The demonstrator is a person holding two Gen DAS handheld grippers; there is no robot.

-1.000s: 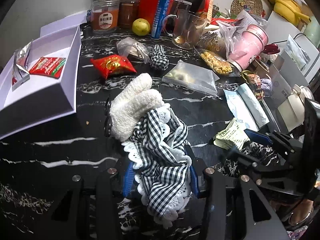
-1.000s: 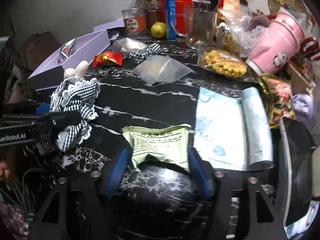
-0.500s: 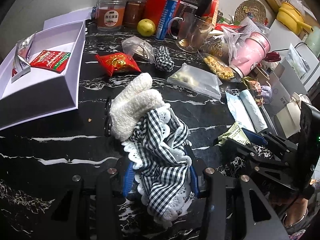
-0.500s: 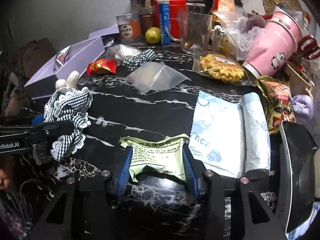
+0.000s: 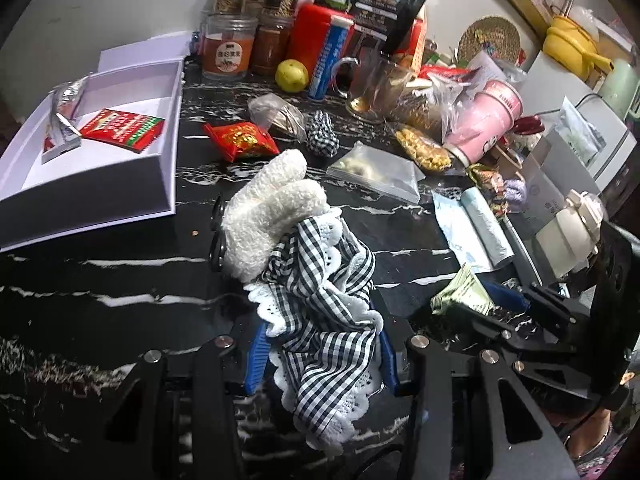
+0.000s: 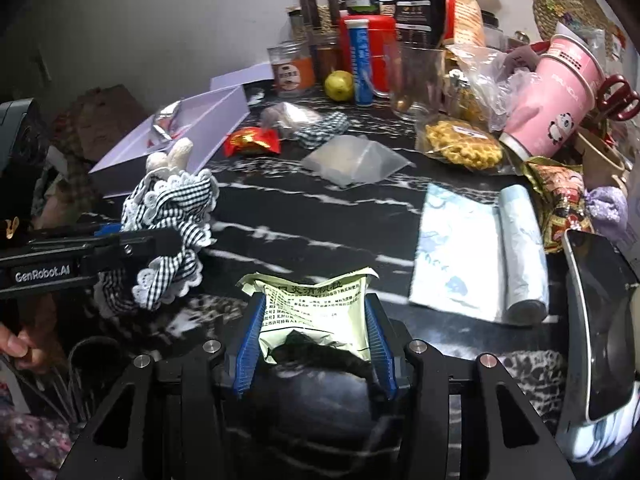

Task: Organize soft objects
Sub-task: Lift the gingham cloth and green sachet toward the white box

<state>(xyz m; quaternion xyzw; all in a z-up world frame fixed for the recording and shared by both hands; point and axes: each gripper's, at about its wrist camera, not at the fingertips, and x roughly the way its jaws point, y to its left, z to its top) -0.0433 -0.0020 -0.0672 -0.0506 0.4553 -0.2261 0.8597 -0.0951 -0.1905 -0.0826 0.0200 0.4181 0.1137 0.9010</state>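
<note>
The left gripper [image 5: 320,350] is clamping a checked hair clip [image 5: 320,304] with fluffy white ears above the near edge of the counter [image 5: 100,276], while the right gripper [image 6: 312,344] is pinching a green packet [image 6: 316,300] beside it. I'd say each should be travelling to the white box [image 5: 152,184] at the far-left corner without sagging or snagging clutter; that box is holding a red packet [image 5: 122,130] and a silver wrapper [image 5: 64,110]

A home kitchen: spice jars [image 5: 228,46] crowd the black marble counter [image 5: 120,240]; yellow pot [image 5: 572,42] (shelved behind).
</note>
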